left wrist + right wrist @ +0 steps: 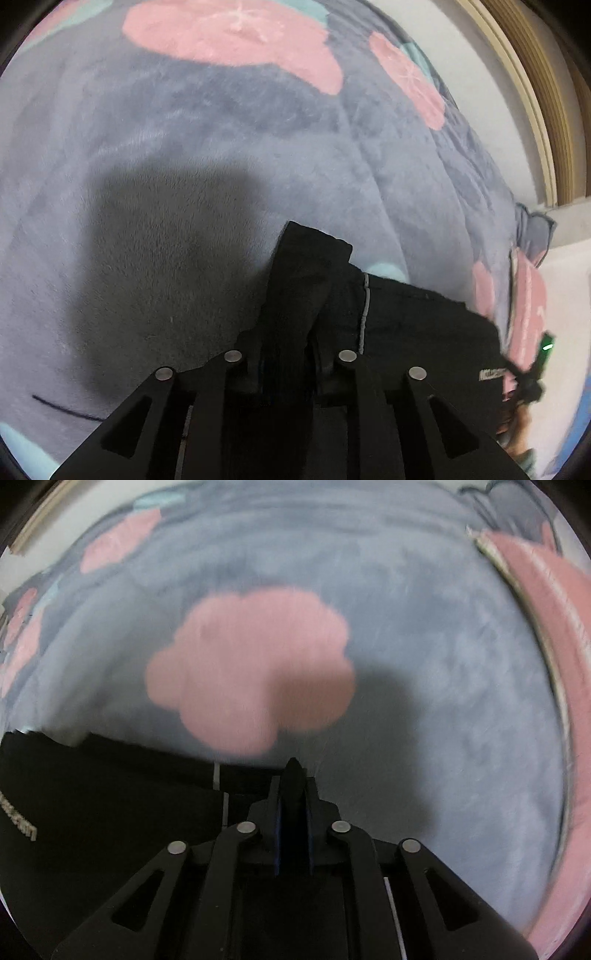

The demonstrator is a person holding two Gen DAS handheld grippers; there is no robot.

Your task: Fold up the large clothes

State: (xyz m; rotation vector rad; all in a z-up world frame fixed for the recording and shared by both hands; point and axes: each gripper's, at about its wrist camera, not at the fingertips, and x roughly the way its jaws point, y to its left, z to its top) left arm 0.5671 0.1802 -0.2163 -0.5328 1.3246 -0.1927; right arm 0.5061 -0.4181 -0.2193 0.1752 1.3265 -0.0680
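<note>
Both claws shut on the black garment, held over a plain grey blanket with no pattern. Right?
Not quite. The blanket is grey-blue but patterned: the right wrist view shows a big pink flower on it. The rest holds: left claw and right claw both pinch the black garment.

My two grippers, all matte black.
Left gripper (291,354) and right gripper (293,812): triangular cutout linkages, four silver pivot pins each, blue-edged pads on right.
</note>
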